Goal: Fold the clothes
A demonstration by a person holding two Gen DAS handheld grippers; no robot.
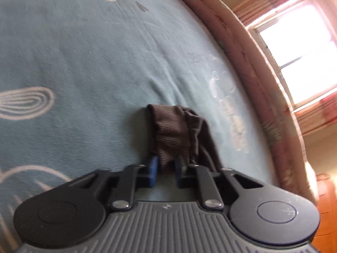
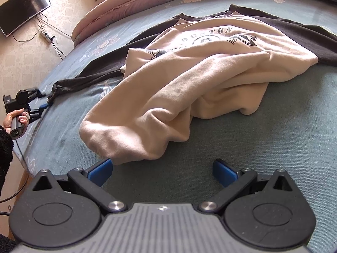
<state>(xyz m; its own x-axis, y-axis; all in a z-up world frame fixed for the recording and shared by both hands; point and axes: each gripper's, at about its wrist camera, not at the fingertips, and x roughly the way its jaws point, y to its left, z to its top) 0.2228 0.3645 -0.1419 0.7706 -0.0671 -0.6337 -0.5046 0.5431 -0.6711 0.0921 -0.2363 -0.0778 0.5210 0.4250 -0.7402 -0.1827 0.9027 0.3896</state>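
Note:
A beige sweatshirt [image 2: 189, 80] with dark brown sleeves and a "BOSTON" print lies crumpled on the blue-green bedsheet [image 2: 273, 126]. In the left wrist view my left gripper [image 1: 166, 168] is shut on the ribbed brown cuff [image 1: 172, 130] of one sleeve. The right wrist view shows that same gripper [image 2: 45, 105] at the far left, pinching the end of the stretched dark sleeve [image 2: 92, 73]. My right gripper [image 2: 162, 168] stands open just in front of the sweatshirt's bunched hem [image 2: 126, 147], its left fingertip [image 2: 103, 166] close to the cloth, nothing between the pads.
A pink floral quilt [image 2: 130, 2] is rolled along the bed's far side. A wall television [image 2: 23, 8] with cables and a power strip hangs at the left. A bright window [image 1: 299, 63] with curtains lies beyond the bed. A person's hand [image 2: 14, 118] holds the left gripper's handle.

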